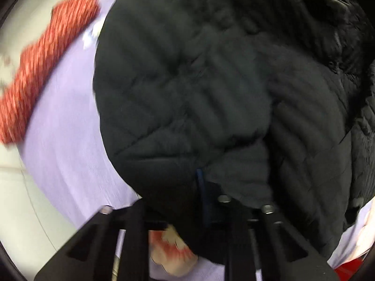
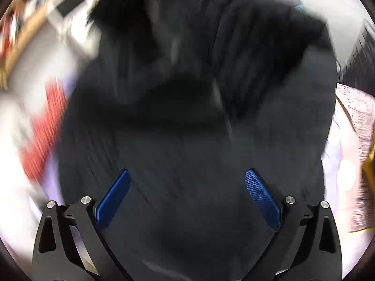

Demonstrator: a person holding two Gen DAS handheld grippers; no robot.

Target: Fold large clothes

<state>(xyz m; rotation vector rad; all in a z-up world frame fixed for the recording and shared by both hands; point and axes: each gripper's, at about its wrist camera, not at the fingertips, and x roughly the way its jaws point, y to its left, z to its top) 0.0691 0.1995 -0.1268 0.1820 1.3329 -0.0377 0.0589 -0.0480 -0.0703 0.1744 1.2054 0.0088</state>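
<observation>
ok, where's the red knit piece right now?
In the left wrist view the red knit piece lies at the far left, on the lilac sheet, left of the black puffer jacket. In the right wrist view it is a blurred red streak at the left edge.

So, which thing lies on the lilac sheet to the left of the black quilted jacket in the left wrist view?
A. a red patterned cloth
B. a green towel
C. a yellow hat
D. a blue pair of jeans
A: a red patterned cloth lies on the lilac sheet, left of the black quilted jacket.
</observation>
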